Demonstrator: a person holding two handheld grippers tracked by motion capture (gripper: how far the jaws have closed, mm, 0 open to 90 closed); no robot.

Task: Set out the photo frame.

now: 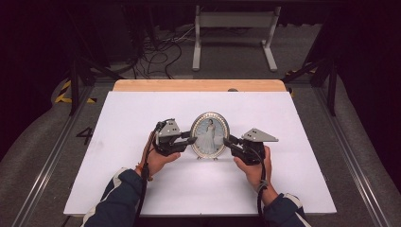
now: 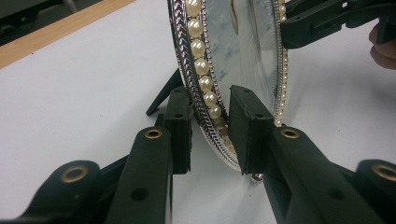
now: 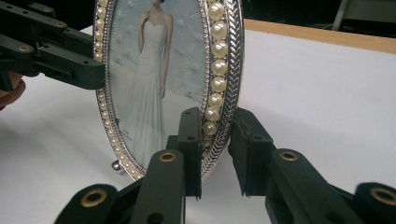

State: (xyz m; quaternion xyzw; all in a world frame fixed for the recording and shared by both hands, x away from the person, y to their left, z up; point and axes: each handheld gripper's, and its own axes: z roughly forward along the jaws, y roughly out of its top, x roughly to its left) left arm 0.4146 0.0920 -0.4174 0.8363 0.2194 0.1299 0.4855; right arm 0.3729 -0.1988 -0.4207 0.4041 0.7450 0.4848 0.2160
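Note:
An oval picture frame (image 1: 209,134) with a pearl and silver rim stands upright on the white table (image 1: 142,118), holding a photo of a person in a white dress. My left gripper (image 1: 193,140) clamps its left edge, and my right gripper (image 1: 226,140) clamps its right edge. In the left gripper view the pearl frame (image 2: 224,46) sits edge-on between the jaws of the left gripper (image 2: 210,116); its black stand leg (image 2: 163,95) shows behind. In the right gripper view the frame (image 3: 159,70) is pinched by the right gripper (image 3: 215,135), with the left gripper (image 3: 70,60) across.
A wooden strip (image 1: 198,85) runs along the table's far edge. Beyond it on the floor are a white metal stand (image 1: 234,28) and loose cables (image 1: 156,52). Metal rails (image 1: 350,156) flank the table on both sides.

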